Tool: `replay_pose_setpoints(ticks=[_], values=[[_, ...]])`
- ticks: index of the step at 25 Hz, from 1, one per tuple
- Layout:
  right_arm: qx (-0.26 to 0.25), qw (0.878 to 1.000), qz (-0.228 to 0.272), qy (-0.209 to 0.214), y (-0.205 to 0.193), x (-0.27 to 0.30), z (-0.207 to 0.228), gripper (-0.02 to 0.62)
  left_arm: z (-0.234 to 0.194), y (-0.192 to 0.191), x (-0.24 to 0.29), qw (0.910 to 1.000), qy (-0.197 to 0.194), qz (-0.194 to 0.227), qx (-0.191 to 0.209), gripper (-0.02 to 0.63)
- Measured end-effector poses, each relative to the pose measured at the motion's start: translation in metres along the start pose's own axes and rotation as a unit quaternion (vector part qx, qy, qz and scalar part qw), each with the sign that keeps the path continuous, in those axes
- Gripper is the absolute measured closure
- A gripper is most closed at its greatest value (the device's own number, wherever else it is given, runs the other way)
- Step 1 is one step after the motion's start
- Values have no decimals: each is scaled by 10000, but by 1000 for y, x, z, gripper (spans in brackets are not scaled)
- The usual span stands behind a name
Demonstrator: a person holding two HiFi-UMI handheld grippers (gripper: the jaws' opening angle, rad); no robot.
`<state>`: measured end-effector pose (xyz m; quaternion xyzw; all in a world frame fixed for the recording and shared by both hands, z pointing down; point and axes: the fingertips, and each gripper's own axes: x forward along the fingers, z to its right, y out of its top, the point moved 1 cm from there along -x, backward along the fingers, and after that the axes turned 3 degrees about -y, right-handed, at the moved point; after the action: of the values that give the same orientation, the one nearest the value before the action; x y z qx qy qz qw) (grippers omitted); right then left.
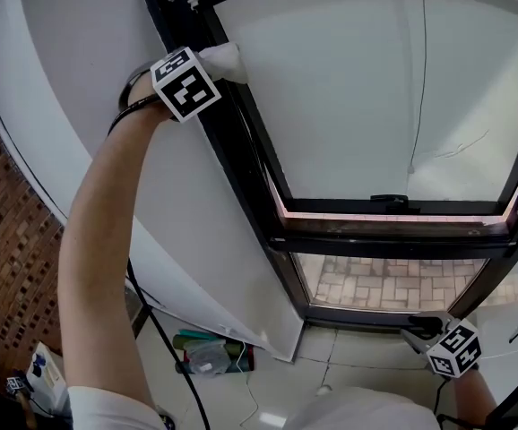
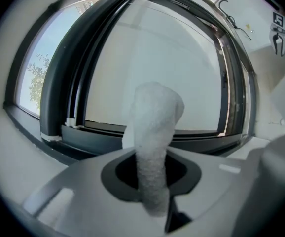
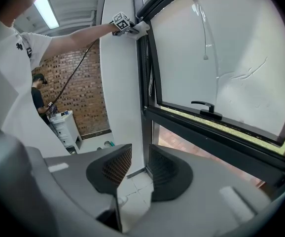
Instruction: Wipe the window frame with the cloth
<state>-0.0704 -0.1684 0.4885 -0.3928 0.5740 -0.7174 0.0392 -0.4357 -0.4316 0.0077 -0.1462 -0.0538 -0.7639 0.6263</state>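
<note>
My left gripper (image 2: 151, 171) is clamped on the white cloth (image 2: 155, 125), which stands up from between the jaws in a bunched roll. In the head view my left arm reaches high, and the cloth sits against the left upright of the dark window frame (image 1: 241, 141), near its top, just beside the white wall (image 1: 187, 231). My right gripper (image 3: 135, 169) hangs low, below the frame's bottom rail toward the right. Its jaws are spread, with only tiled floor (image 3: 132, 184) showing in the gap. A black handle (image 1: 389, 202) sits on the sash's lower rail, and a brick wall (image 1: 8, 240) runs along the far left.
</note>
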Motion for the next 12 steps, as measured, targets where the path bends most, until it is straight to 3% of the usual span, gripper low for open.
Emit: replay_pose_setpoints(ticks=[12], values=[[32,10000,-14,86,-5,3,-3,483,88,-16,38,9995,-282,-76,103,513]])
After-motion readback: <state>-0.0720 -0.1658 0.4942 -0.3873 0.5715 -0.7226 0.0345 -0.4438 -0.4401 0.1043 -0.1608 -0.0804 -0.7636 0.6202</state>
